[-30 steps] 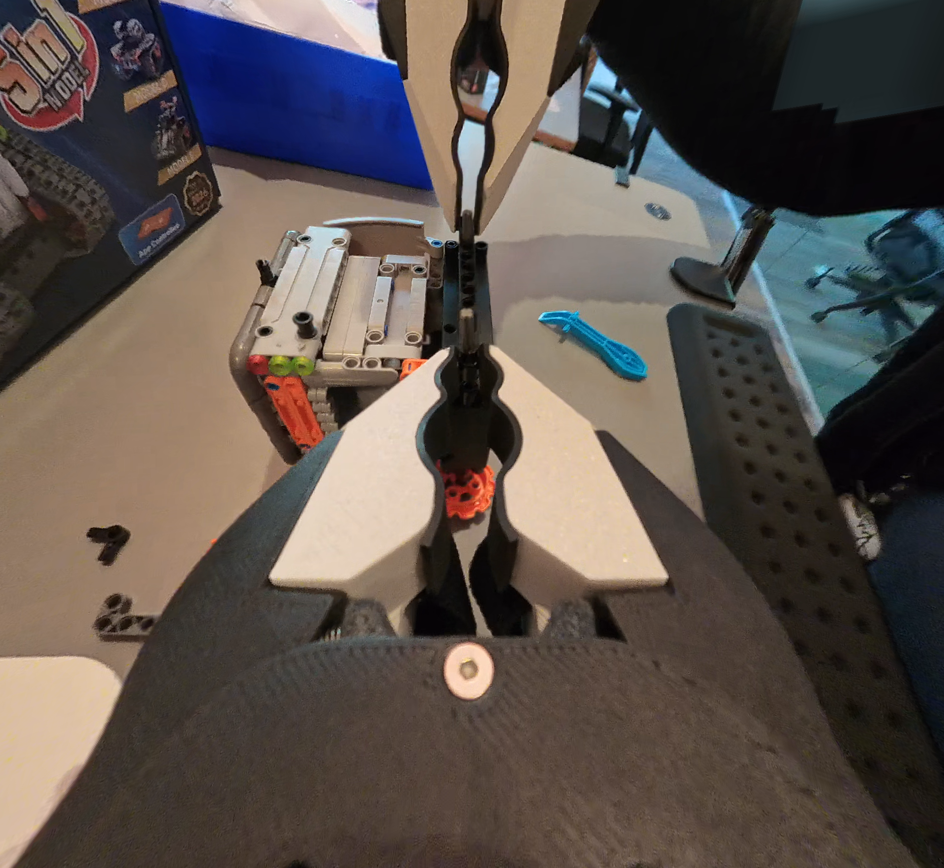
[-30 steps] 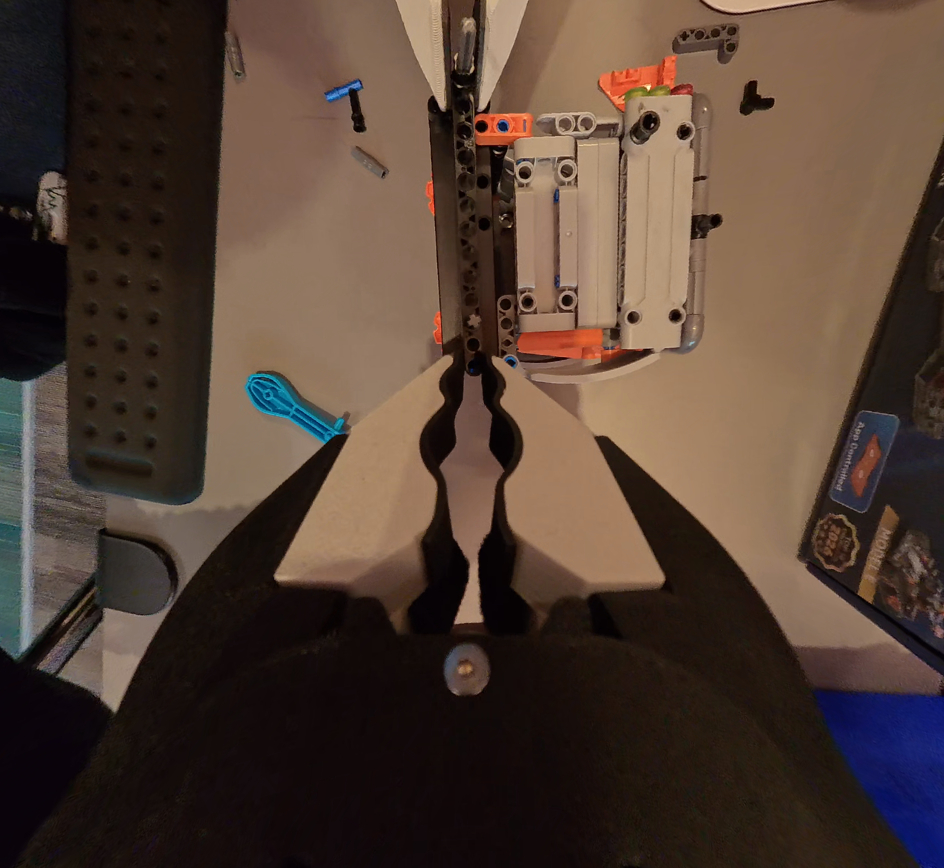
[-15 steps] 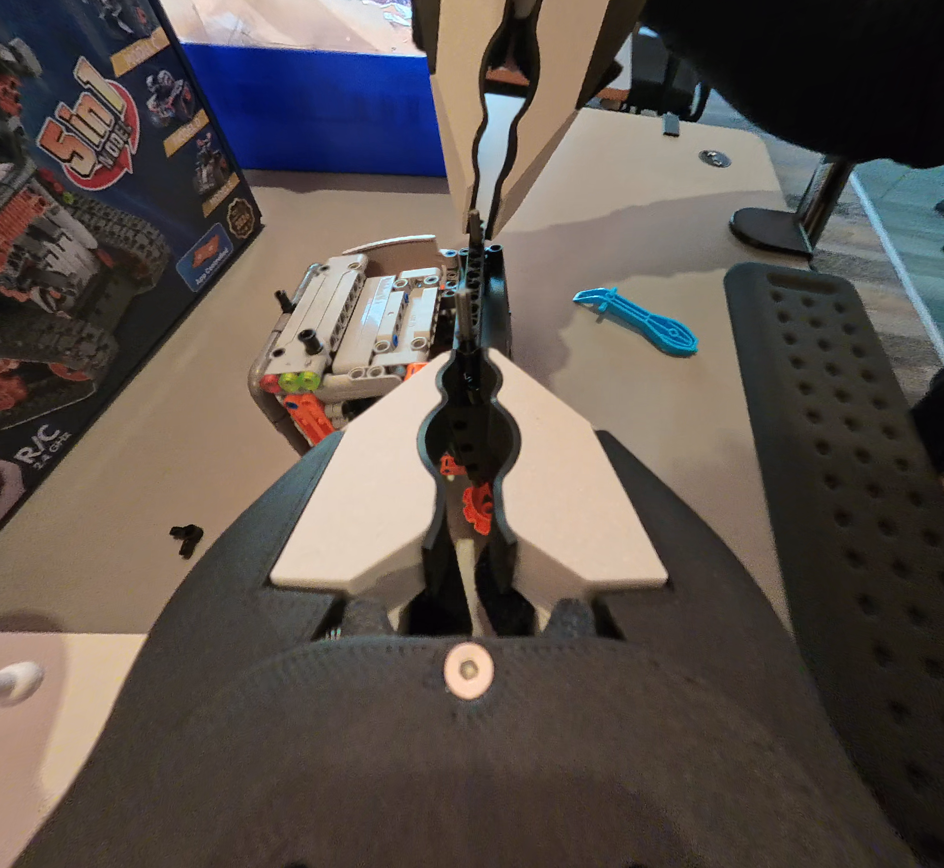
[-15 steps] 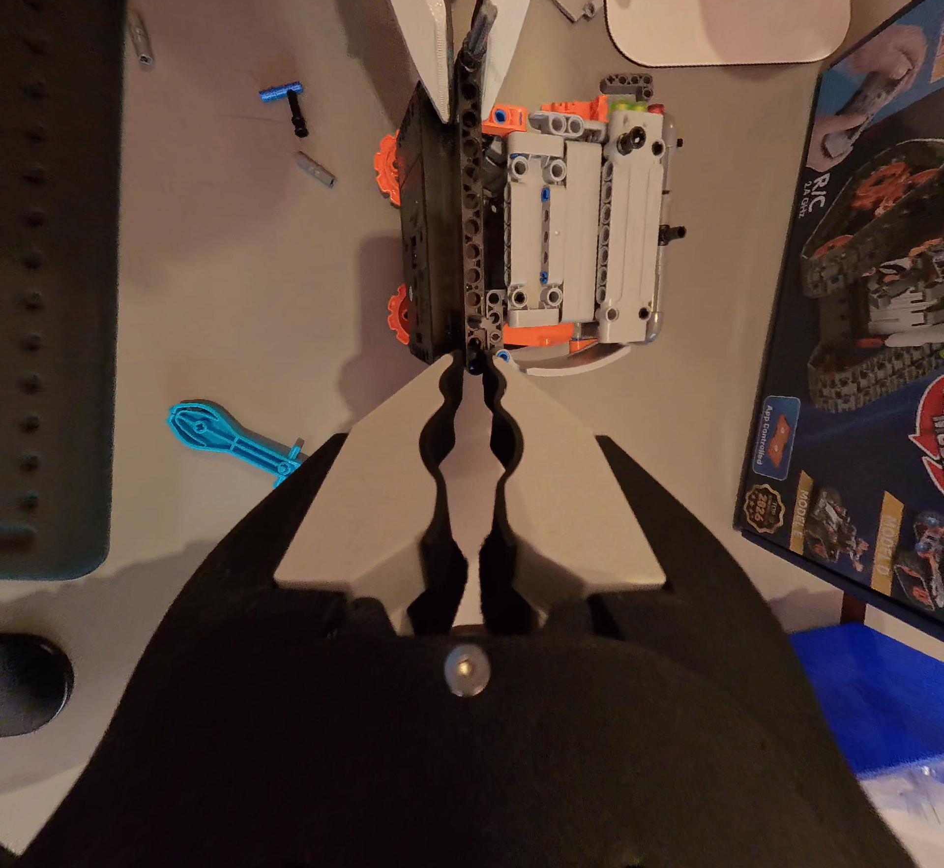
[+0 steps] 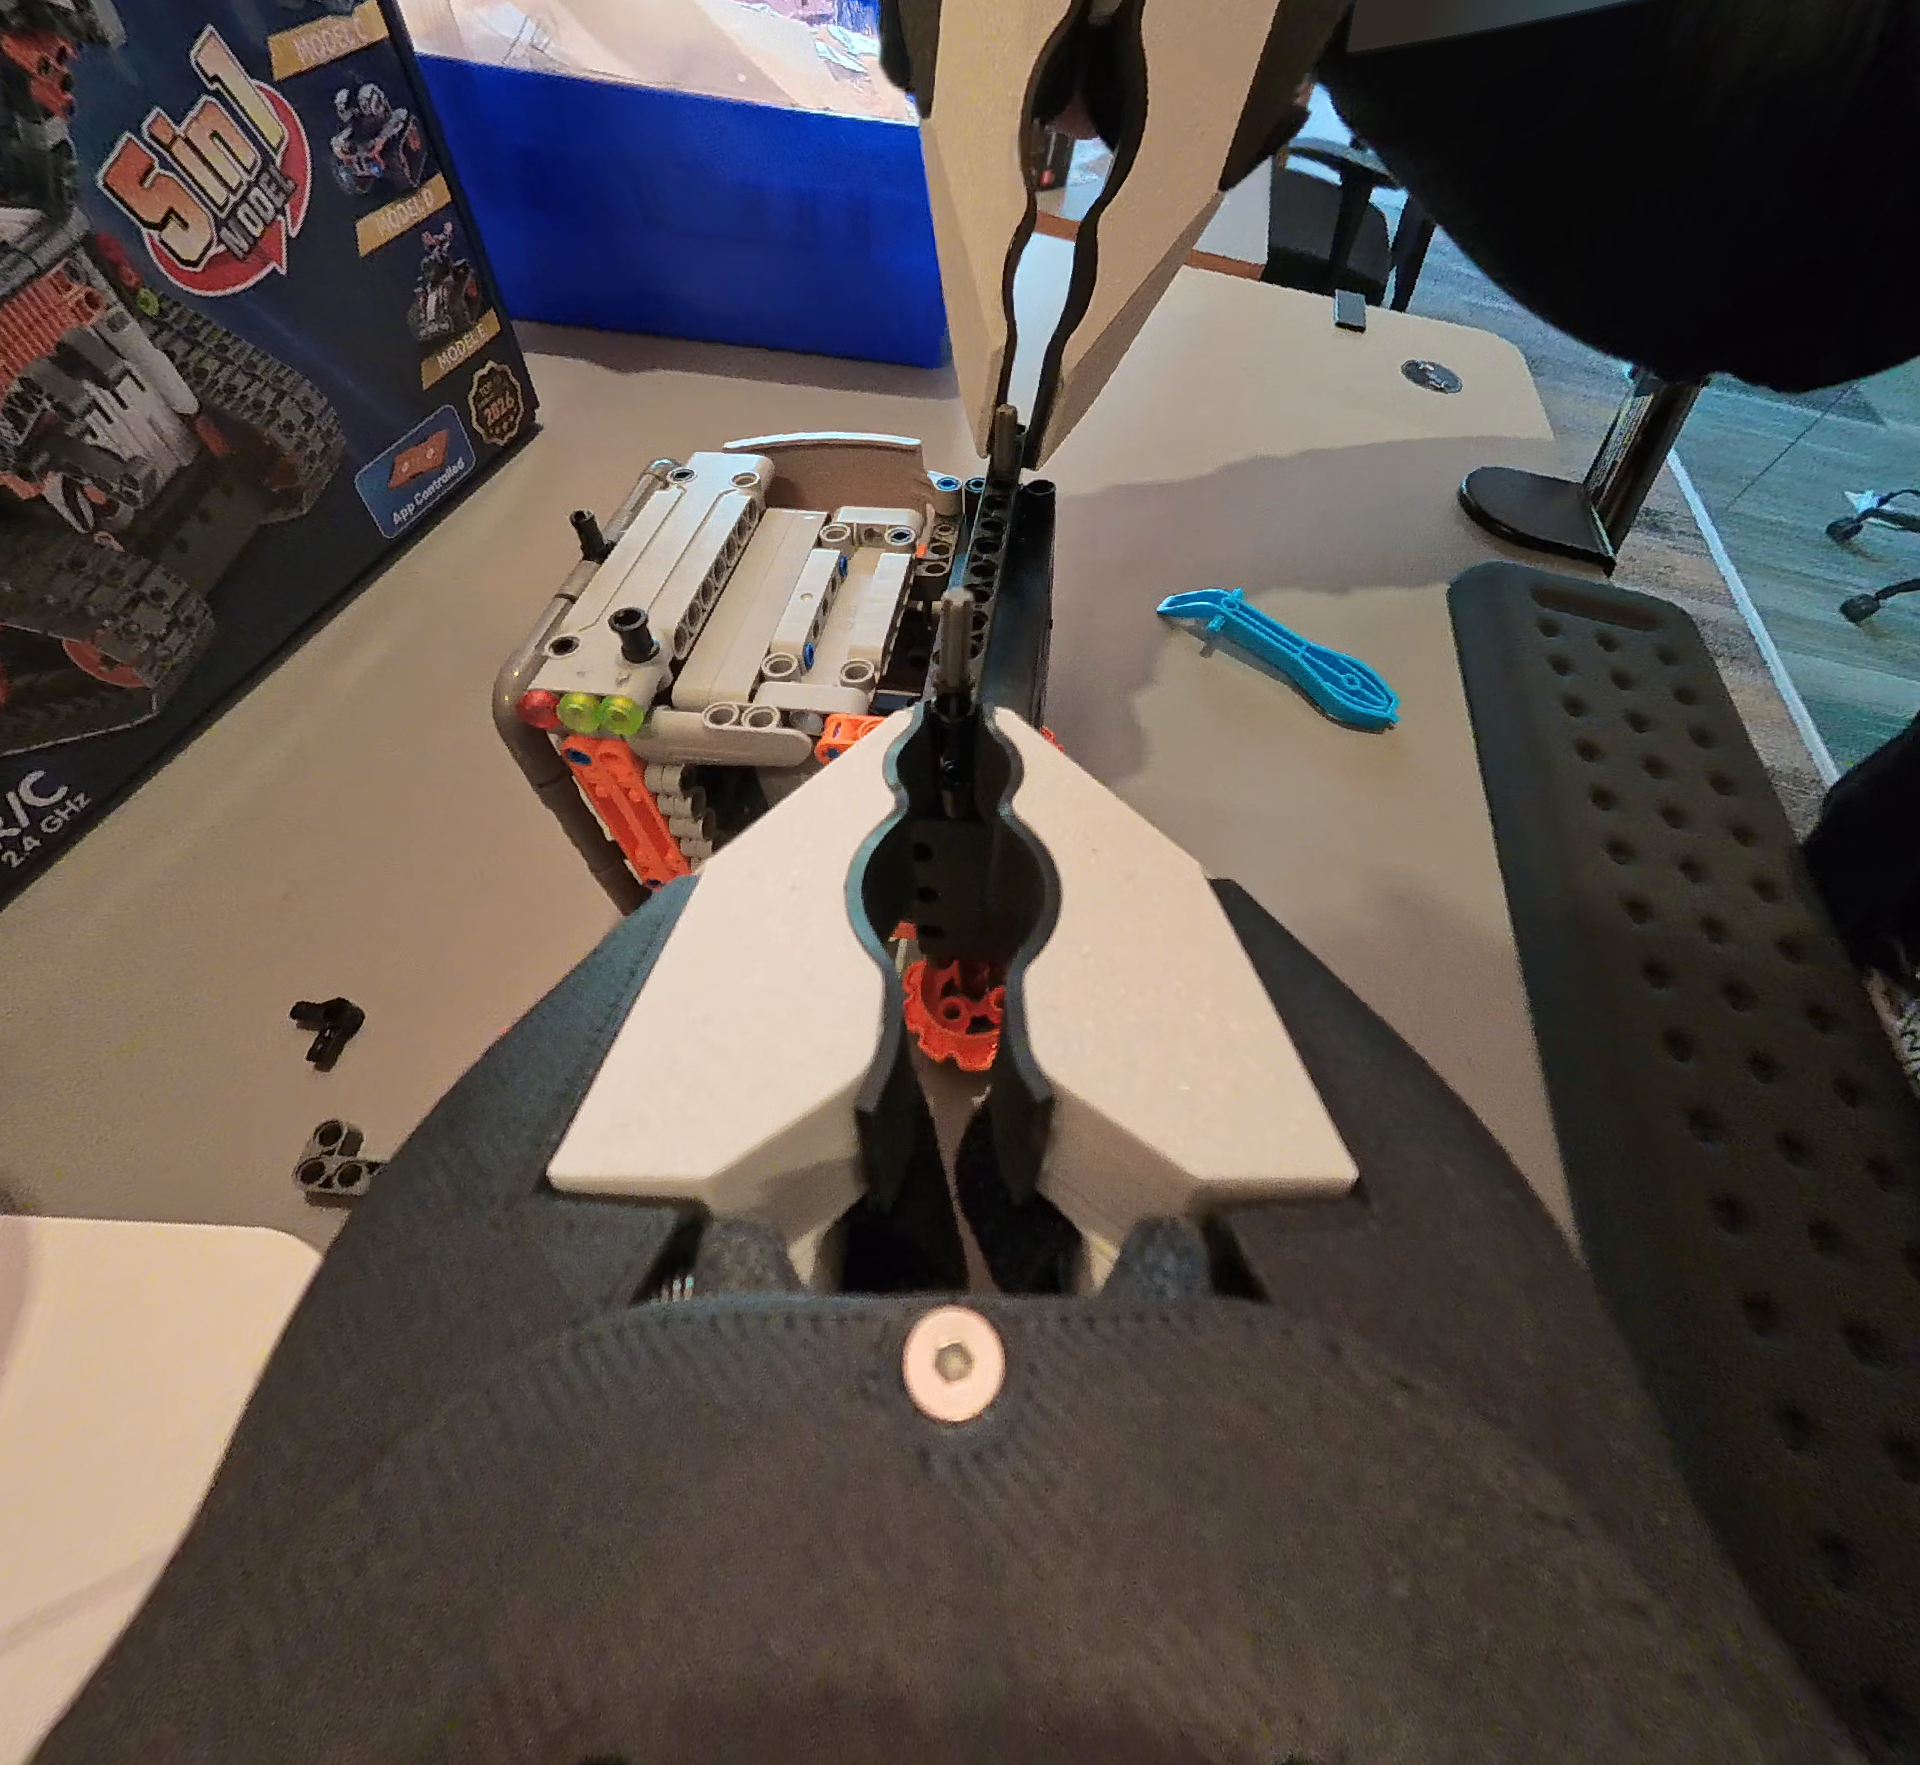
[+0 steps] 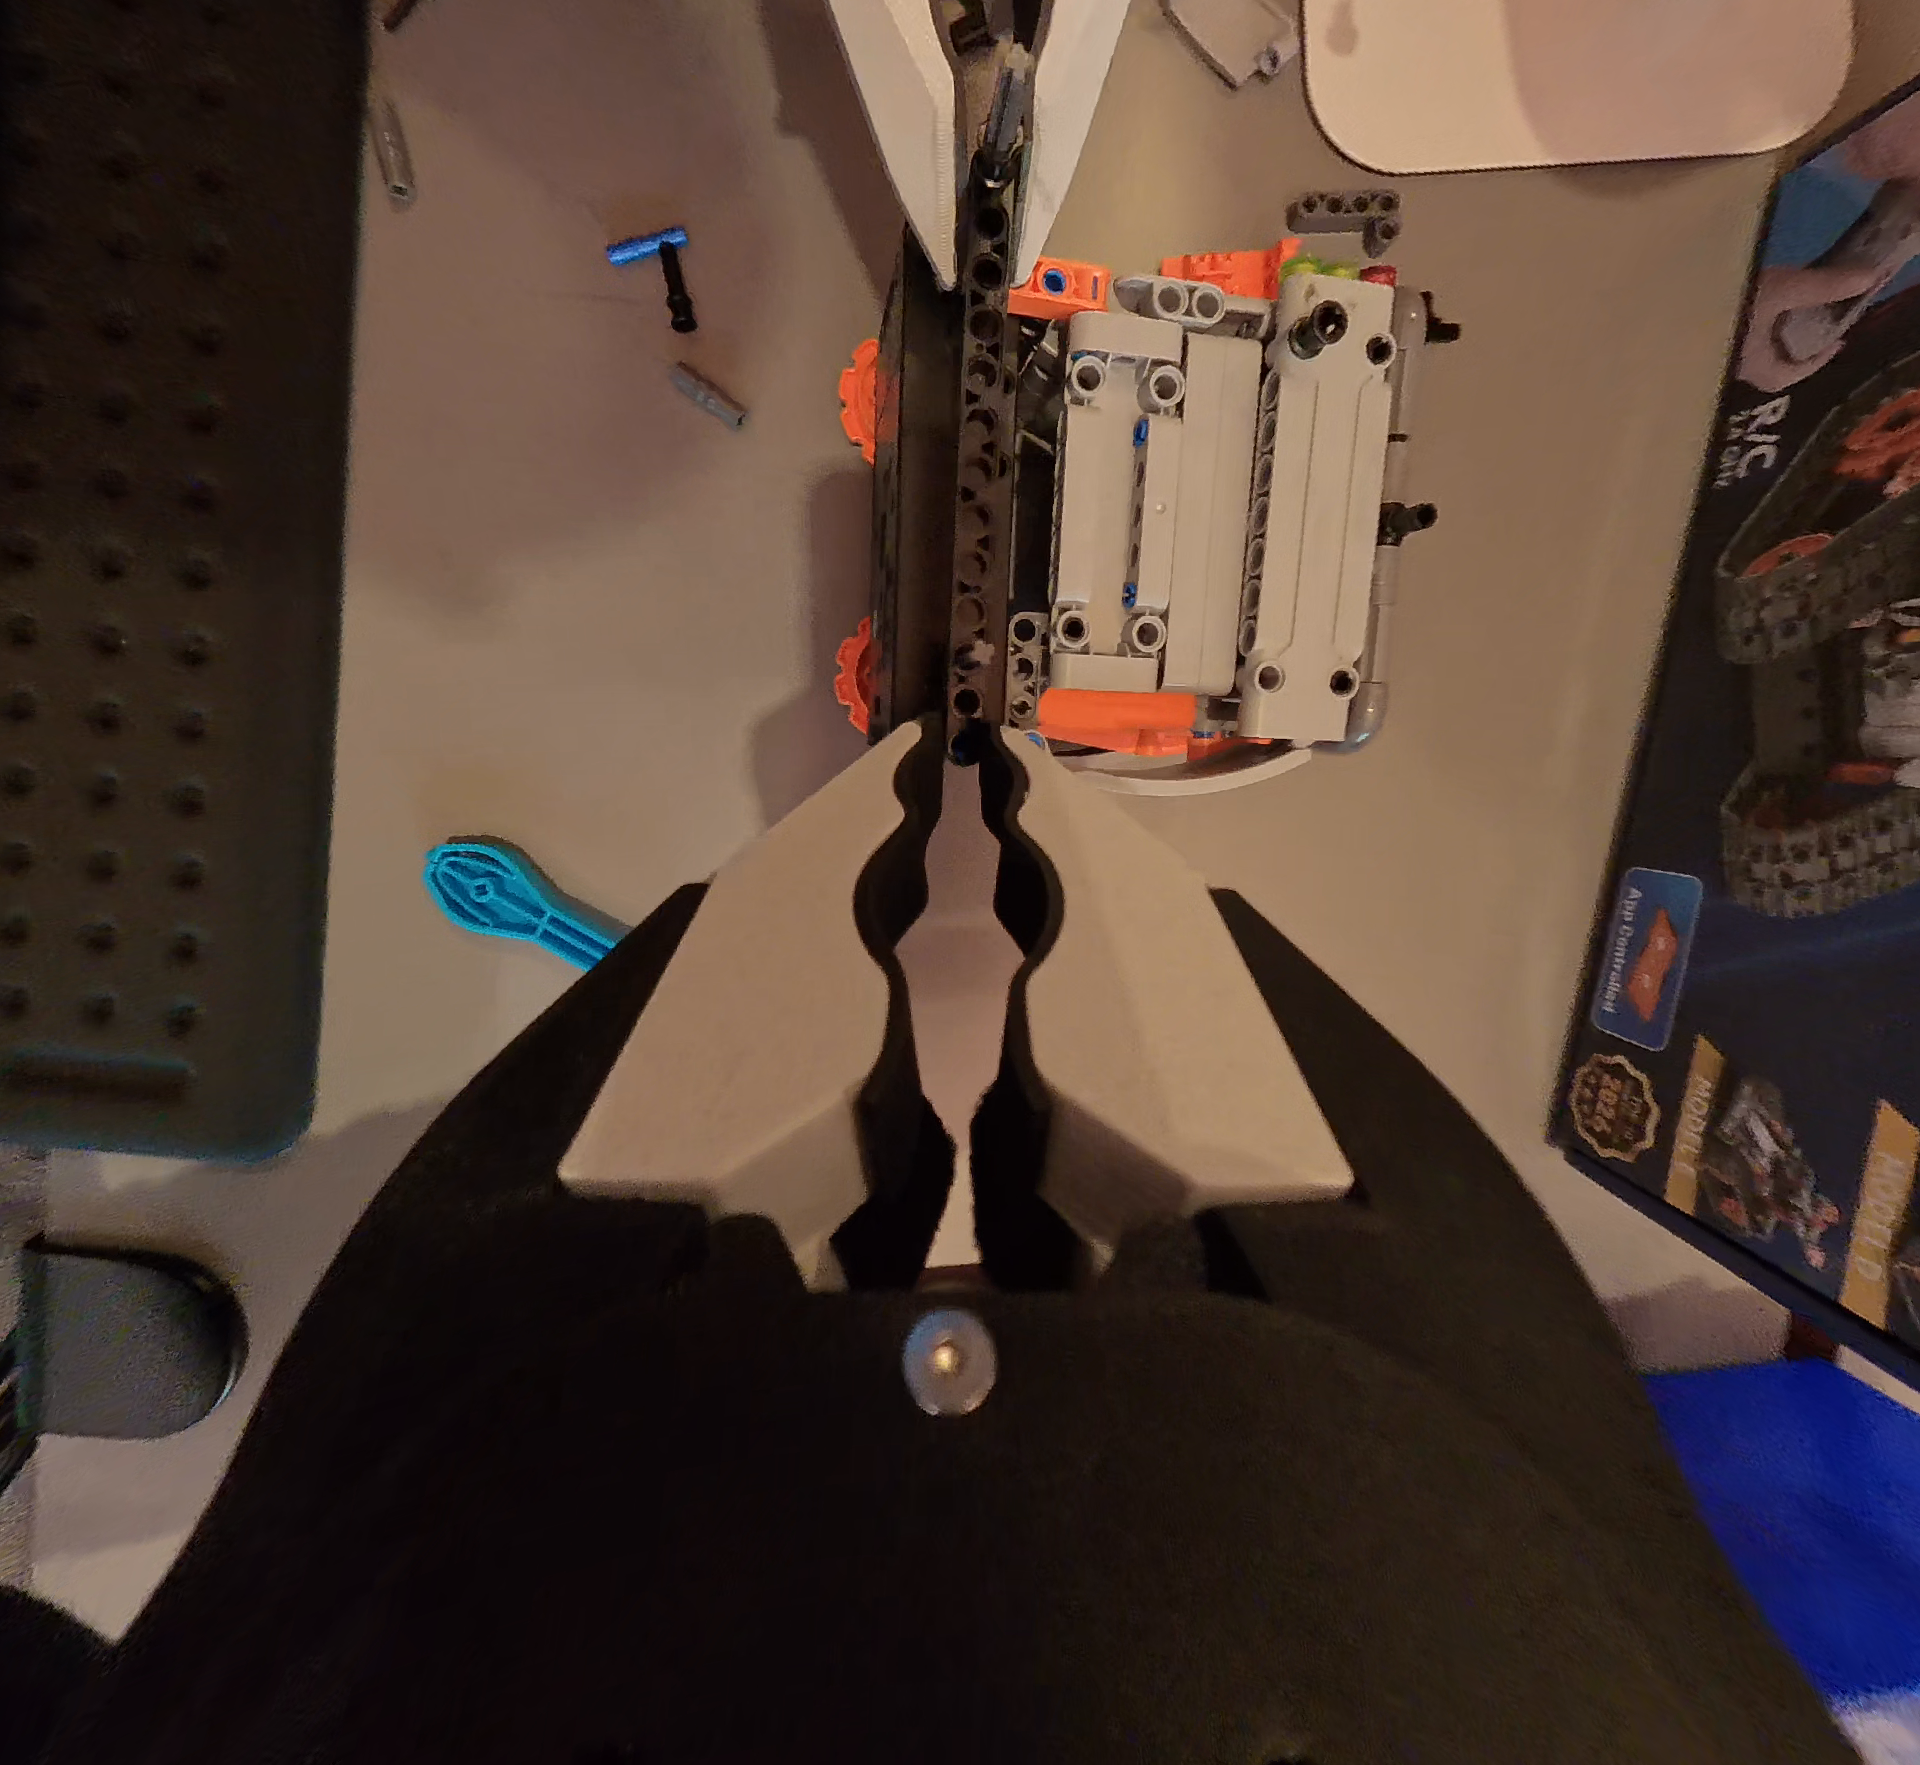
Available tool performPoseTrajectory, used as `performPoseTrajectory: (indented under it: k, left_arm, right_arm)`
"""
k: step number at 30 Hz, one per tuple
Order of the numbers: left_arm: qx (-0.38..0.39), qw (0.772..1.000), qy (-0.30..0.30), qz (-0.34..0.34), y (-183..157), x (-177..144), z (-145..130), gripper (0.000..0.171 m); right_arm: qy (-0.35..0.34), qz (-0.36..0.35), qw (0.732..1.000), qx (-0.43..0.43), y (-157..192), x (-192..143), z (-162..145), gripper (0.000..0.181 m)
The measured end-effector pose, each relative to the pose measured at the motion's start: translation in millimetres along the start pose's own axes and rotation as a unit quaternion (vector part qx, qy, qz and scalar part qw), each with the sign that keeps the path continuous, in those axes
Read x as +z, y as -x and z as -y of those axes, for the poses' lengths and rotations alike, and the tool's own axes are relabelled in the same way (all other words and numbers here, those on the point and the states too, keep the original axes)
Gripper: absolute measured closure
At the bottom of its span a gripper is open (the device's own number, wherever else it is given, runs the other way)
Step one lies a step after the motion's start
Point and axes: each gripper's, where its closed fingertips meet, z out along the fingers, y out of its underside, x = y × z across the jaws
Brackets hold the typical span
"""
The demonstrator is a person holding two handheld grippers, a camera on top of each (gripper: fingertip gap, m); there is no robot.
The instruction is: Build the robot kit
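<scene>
**Both grippers clamp the black beam of a brick model**

Left wrist view: left gripper (image 5: 954, 728) is pinched on the near end of the black holed beam (image 5: 987, 562) of the grey-orange brick model (image 5: 727, 614) on the table (image 5: 260, 832). A grey pin (image 5: 954, 635) stands up just past its tips. Right gripper (image 5: 1013, 448) comes down at the beam's far end, nipping a grey pin there. Blue tool (image 5: 1283, 655) lies right; printed box (image 5: 208, 313) left.

Right wrist view: right gripper (image 6: 964, 747) tips are closed on the beam (image 6: 977, 489) end. Left gripper (image 6: 987, 157) clamps the opposite end. Loose pins (image 6: 660, 261) lie left of the model (image 6: 1226, 510).
</scene>
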Motion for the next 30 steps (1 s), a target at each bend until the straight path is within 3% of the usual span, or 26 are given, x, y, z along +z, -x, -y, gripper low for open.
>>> performPoseTrajectory:
  k: [10,13,16,21,25,30]
  left_arm:
    - [-0.037,0.999,-0.01,-0.025,0,-2,0,0.164]
    - [-0.036,0.999,-0.007,-0.032,-2,-3,1,0.163]
    - [-0.039,0.999,-0.01,-0.031,1,-7,2,0.15]
    - [-0.013,1.0,0.01,-0.025,0,-8,1,0.163]
    - [-0.015,1.0,0.004,-0.027,-1,-9,1,0.164]
    - [-0.011,1.0,0.005,-0.027,-2,-8,0,0.164]
  right_arm:
    - [-0.02,0.102,0.993,0.05,4,3,3,0.176]
    - [-0.033,0.087,0.994,0.051,5,2,4,0.176]
    - [-0.038,0.066,0.996,0.051,3,2,4,0.176]
    - [-0.04,0.013,0.998,0.056,-4,-8,3,0.162]
    - [-0.096,-0.045,0.994,0.022,-10,-17,44,0.168]
    - [-0.059,-0.034,0.998,-0.016,-3,23,66,0.17]
